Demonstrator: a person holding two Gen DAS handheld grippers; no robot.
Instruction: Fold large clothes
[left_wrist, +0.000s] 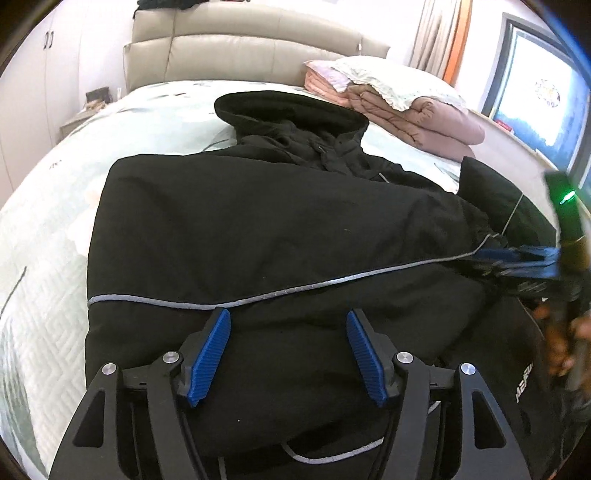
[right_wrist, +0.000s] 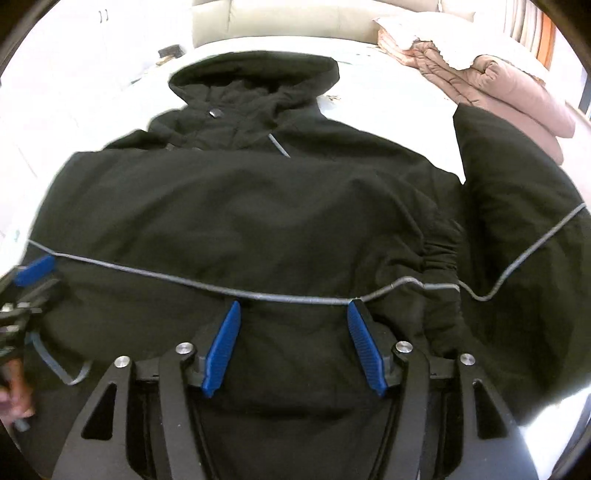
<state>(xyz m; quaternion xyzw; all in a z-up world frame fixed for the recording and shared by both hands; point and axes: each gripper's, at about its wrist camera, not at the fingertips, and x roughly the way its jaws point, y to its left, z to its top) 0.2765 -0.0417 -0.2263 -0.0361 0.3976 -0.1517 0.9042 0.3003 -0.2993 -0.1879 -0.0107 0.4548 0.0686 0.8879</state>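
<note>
A black hooded jacket (left_wrist: 258, 229) lies flat on the bed, its hood (right_wrist: 255, 74) pointing away from me. One sleeve is folded across the body, and a grey piping line (right_wrist: 288, 297) runs along it to the gathered cuff (right_wrist: 439, 258). The other sleeve (right_wrist: 517, 221) lies out to the right. My left gripper (left_wrist: 288, 317) hovers open over the jacket's lower part, nothing between its blue pads. My right gripper (right_wrist: 293, 306) is also open just above the piping line; in the left wrist view it shows blurred at the right edge (left_wrist: 487, 256) by the cuff.
The bed has a pale patterned quilted sheet (left_wrist: 48, 229) and a beige headboard (left_wrist: 240, 48). A folded pink quilt with a pillow on top (left_wrist: 424, 114) sits at the far right. A window (left_wrist: 535, 103) is on the right and a nightstand (left_wrist: 81, 118) on the left.
</note>
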